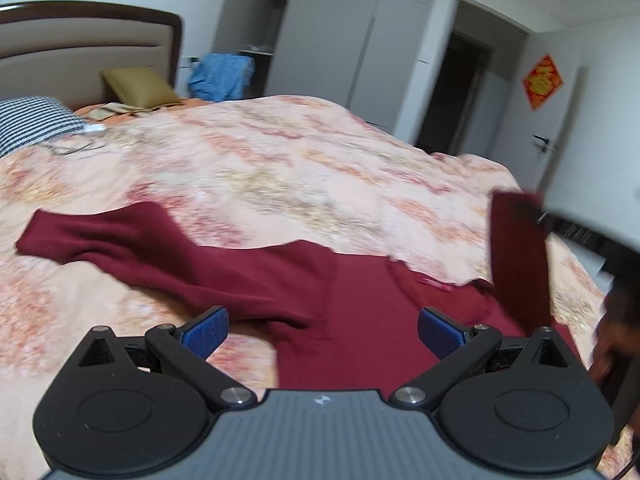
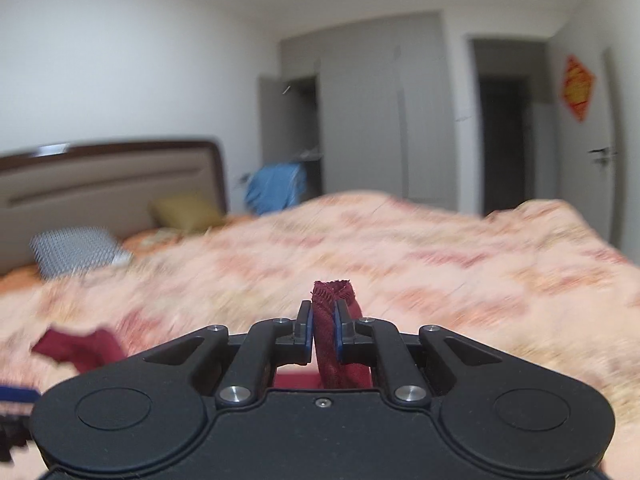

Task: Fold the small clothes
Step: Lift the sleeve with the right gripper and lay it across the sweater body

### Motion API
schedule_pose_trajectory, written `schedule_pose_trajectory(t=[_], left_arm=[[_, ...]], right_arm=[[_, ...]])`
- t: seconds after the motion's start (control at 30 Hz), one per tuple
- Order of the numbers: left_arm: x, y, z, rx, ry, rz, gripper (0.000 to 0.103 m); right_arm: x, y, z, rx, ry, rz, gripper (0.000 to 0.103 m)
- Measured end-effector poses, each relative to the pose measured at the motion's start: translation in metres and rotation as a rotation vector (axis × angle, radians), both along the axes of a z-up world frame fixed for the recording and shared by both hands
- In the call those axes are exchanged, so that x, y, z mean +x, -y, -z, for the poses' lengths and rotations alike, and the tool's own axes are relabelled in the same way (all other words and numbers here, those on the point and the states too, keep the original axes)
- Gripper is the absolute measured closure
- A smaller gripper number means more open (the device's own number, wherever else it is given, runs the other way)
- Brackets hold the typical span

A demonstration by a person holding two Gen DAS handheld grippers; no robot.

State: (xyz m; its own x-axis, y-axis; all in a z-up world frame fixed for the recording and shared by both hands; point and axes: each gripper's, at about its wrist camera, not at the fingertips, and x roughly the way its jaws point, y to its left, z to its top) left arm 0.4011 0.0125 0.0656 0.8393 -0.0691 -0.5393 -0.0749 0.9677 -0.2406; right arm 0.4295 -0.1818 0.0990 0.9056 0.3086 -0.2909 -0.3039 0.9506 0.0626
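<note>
A dark red long-sleeved top [image 1: 312, 288] lies on the bed's peach patterned quilt [image 1: 280, 168], its left sleeve [image 1: 100, 236] stretched out to the left. My left gripper [image 1: 322, 330] is open and empty, low over the top's body. My right gripper [image 2: 323, 330] is shut on the end of the top's right sleeve [image 2: 334, 320], which stands up between the blue pads. In the left wrist view that sleeve [image 1: 520, 256] hangs lifted at the right, held by the right gripper [image 1: 538, 210]. The other sleeve [image 2: 80, 346] shows low left in the right wrist view.
A headboard [image 1: 80, 44], a gold cushion [image 1: 138, 88] and a checked pillow [image 1: 32, 122] are at the bed's far left. Blue cloth [image 1: 220, 76] hangs by grey wardrobes [image 1: 332, 32]. An open doorway [image 1: 460, 88] and a door [image 1: 560, 120] are at the right.
</note>
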Motion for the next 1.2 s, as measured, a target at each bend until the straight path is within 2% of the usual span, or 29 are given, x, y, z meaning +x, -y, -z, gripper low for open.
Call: schedule_pose_trajectory(t=[0.1, 0.27, 0.33, 0.4, 0.43, 0.47, 0.53, 0.67, 0.73, 0.9, 1.0, 1.07, 1.1, 1.2], left_arm=[[0.000, -0.014, 0.006, 0.000, -0.009, -0.029, 0.000], [-0.005, -0.022, 0.018, -0.002, -0.016, -0.034, 0.000], [-0.005, -0.022, 0.021, -0.013, -0.018, -0.028, 0.000], [-0.003, -0.021, 0.024, -0.026, -0.016, -0.022, 0.000], [-0.002, -0.021, 0.025, -0.030, -0.014, -0.021, 0.000], [-0.001, -0.020, 0.026, -0.034, -0.008, -0.020, 0.000], [0.002, -0.017, 0.028, -0.040, 0.005, -0.017, 0.000], [0.014, -0.004, 0.034, -0.023, 0.028, 0.013, 0.000], [0.024, 0.008, 0.039, -0.012, 0.038, 0.041, 0.000], [0.061, 0.047, 0.066, 0.000, 0.027, 0.109, 0.000], [0.078, 0.070, 0.082, 0.051, 0.012, 0.125, 0.000], [0.084, 0.081, 0.093, 0.115, -0.003, 0.119, 0.000], [0.085, 0.085, 0.098, 0.144, -0.016, 0.111, 0.000], [0.088, 0.083, 0.114, 0.165, -0.072, 0.072, 0.000]], right_arm=[[0.000, -0.040, 0.028, -0.055, -0.048, -0.031, 0.093], [0.009, -0.066, 0.068, -0.091, -0.163, -0.061, 0.093], [0.012, -0.070, 0.079, -0.111, -0.208, -0.091, 0.089], [0.010, -0.069, 0.084, -0.124, -0.245, -0.129, 0.079], [0.011, -0.068, 0.087, -0.123, -0.256, -0.148, 0.066], [0.007, -0.063, 0.086, -0.118, -0.266, -0.166, 0.049], [-0.004, -0.049, 0.083, -0.103, -0.268, -0.200, 0.034], [-0.029, 0.006, 0.073, -0.056, -0.261, -0.216, 0.010], [-0.040, 0.042, 0.068, -0.023, -0.256, -0.168, 0.005], [-0.050, 0.144, 0.070, 0.011, -0.260, 0.053, 0.003], [-0.047, 0.201, 0.082, 0.075, -0.296, 0.185, 0.005], [-0.042, 0.235, 0.094, 0.193, -0.353, 0.231, 0.016], [-0.038, 0.250, 0.100, 0.266, -0.379, 0.240, 0.019], [-0.027, 0.272, 0.118, 0.382, -0.411, 0.271, 0.033]])
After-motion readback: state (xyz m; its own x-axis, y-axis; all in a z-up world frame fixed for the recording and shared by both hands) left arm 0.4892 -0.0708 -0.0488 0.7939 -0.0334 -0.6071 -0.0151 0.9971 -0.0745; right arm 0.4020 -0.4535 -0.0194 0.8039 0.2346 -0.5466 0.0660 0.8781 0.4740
